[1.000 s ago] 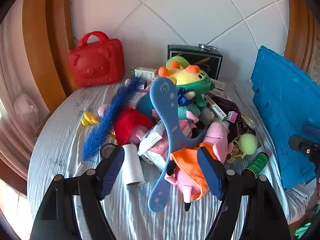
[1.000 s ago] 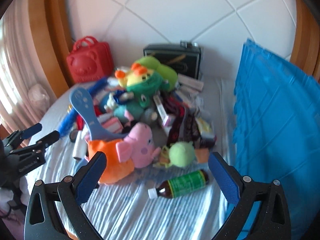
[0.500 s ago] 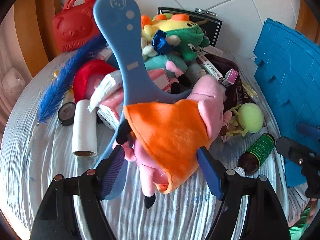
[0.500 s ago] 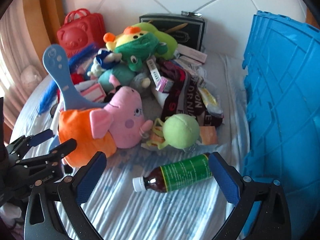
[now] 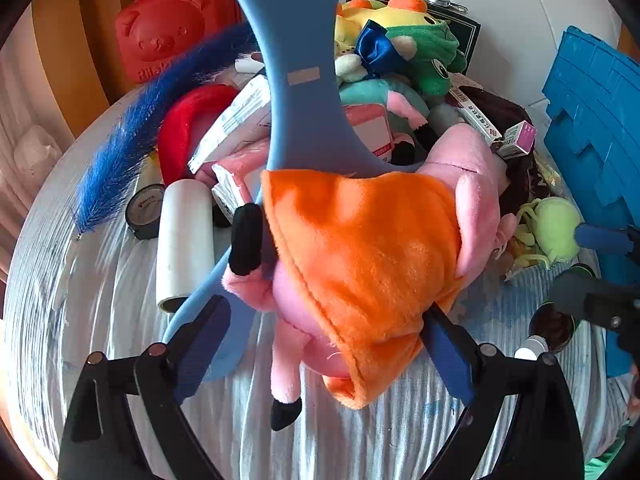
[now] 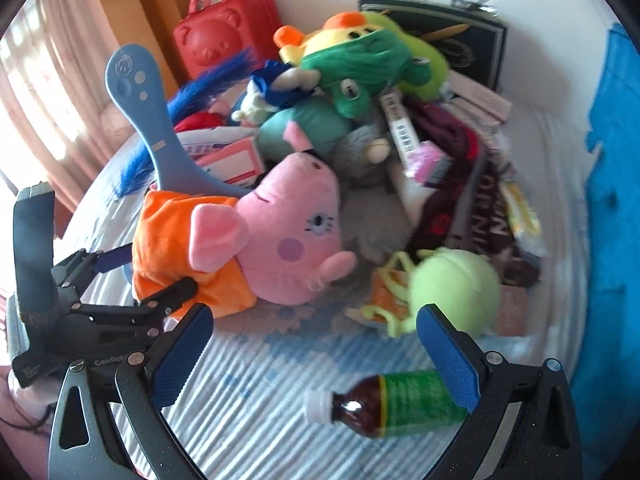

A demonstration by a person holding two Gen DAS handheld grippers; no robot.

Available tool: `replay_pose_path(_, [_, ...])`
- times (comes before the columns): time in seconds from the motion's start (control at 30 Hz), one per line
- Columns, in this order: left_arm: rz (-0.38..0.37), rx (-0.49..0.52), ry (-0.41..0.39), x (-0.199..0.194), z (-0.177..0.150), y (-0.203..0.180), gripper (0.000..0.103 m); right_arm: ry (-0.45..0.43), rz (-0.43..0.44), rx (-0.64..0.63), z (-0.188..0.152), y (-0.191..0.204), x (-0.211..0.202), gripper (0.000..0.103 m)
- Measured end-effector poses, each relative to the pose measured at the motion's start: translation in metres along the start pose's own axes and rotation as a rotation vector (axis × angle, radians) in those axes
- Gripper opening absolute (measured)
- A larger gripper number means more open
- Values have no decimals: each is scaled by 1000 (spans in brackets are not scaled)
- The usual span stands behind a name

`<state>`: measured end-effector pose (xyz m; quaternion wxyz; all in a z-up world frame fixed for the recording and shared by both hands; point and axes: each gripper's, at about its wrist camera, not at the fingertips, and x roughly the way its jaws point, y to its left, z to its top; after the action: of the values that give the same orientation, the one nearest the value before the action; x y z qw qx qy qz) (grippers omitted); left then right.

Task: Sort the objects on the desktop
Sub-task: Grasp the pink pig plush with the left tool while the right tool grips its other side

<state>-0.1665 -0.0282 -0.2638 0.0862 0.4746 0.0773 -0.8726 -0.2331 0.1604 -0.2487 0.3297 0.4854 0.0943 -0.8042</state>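
Note:
A pink pig plush in an orange dress (image 5: 360,248) lies at the front of a toy pile; it also shows in the right wrist view (image 6: 256,236). My left gripper (image 5: 324,340) is open, its pads either side of the orange dress, close to or touching it. It shows from the side in the right wrist view (image 6: 144,276). My right gripper (image 6: 312,352) is open and empty above a brown bottle with a green label (image 6: 392,404), just short of a green ball toy (image 6: 456,288).
A blue paddle (image 5: 308,92) leans over the pile. A white roll (image 5: 184,240), black tape roll (image 5: 146,216), blue feather (image 5: 132,140), red bear case (image 5: 176,28), green plush (image 6: 360,64) and black box (image 6: 452,36) surround it. A blue crate (image 6: 612,220) stands at the right.
My left gripper has moved forward until its open jaws straddle the pig plush's orange dress. My right gripper has moved forward and down towards the bottle and green ball.

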Motion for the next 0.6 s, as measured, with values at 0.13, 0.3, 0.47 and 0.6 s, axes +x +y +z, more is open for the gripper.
replay_pose_path(0.13, [9, 9, -9, -1, -3, -10, 95, 30, 15, -15, 10, 2, 33, 103])
replay_pose_path(0.3, [-9, -24, -15, 8, -1, -11, 93, 21, 90, 17, 18, -8, 56, 103])
replay_pose_path(0.47, [-13, 21, -29, 8, 5, -10, 86, -7, 59, -82, 22, 5, 67, 103])
replay_pose_path(0.6, [14, 42, -35, 1, -1, 0, 85, -43, 83, -145, 21, 15, 65, 103])
